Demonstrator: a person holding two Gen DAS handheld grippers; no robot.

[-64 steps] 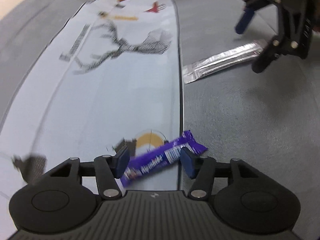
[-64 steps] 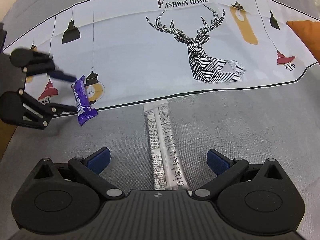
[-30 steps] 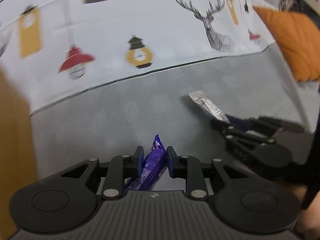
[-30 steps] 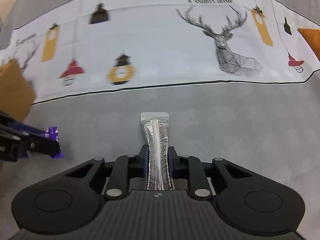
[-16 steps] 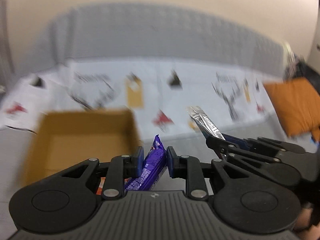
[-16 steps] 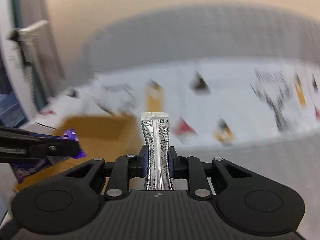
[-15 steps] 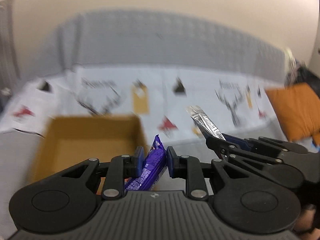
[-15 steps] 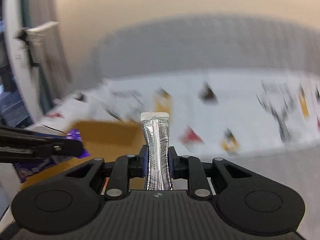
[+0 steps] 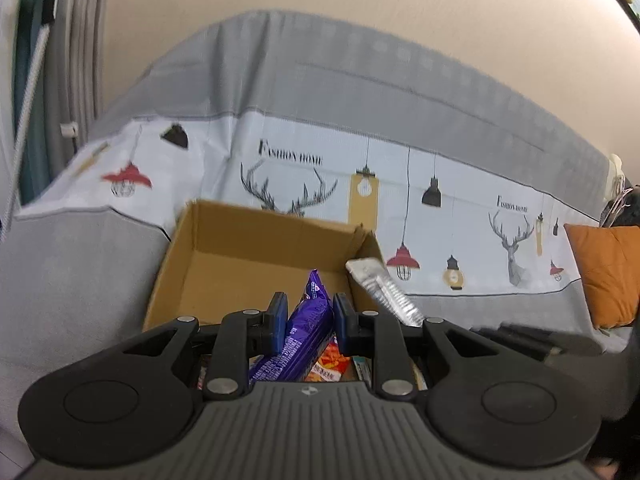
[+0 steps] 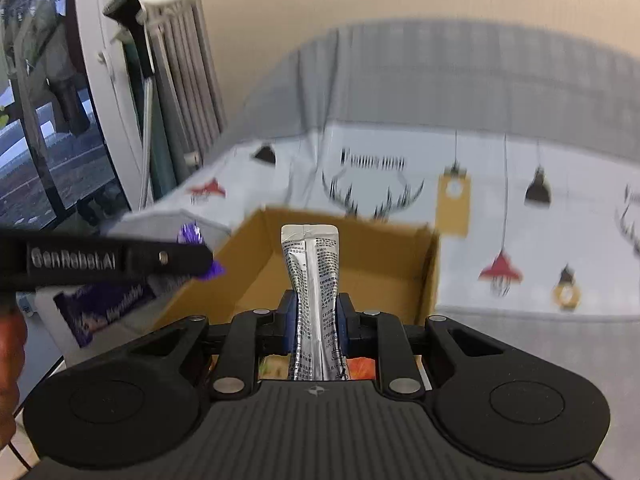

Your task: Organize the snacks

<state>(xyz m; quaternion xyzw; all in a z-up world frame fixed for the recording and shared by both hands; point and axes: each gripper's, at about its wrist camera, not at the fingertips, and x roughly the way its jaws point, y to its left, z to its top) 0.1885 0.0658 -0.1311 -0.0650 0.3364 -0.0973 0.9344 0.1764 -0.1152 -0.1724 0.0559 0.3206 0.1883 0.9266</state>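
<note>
Purple chocolate bar [image 9: 306, 328] sits clamped in the left gripper [image 9: 308, 322], held above the near edge of the cardboard box [image 9: 240, 256] on the sofa [image 9: 80, 264]. Beside it, the right gripper [image 10: 316, 316] pinches a silver sachet [image 10: 312, 280] over the same box.

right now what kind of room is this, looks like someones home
Probably a home living room: a grey sofa under a deer-print cover, an orange cushion, and curtains beside a window.

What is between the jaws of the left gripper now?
The purple snack bar, clamped in the left gripper over the cardboard box; the left wrist view shows it.
</note>
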